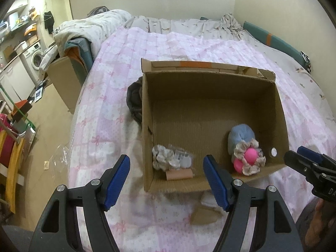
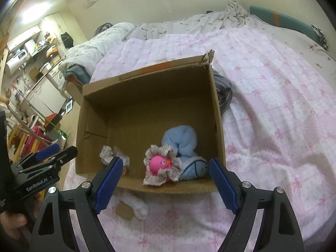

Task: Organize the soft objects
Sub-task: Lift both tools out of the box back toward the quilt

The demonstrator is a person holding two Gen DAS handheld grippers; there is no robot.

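While both tools were held over the pink blanket (image 2: 273,109), nothing was gripped. The left gripper (image 1: 166,180) was seen with its blue fingers (image 1: 116,185) wide apart and nothing between them, and the right gripper (image 2: 166,184) was spread apart too, with nothing in it. Just in front of the cardboard box (image 2: 145,96), a white sock (image 2: 136,206) was left on the blanket beside a small brown card (image 2: 125,211). Inside the box, at its near side, a pink toy (image 2: 157,164) was wrapped in a frilly scrunchie (image 2: 162,176), with a rolled blue towel (image 2: 180,140) touching it. In the other near corner, a second frilly scrunchie (image 1: 164,156) was laid. Farther back, a dark cloth (image 1: 134,103) was tucked beside the box, and a rumpled quilt (image 1: 94,27) was piled at the far end of the bed.
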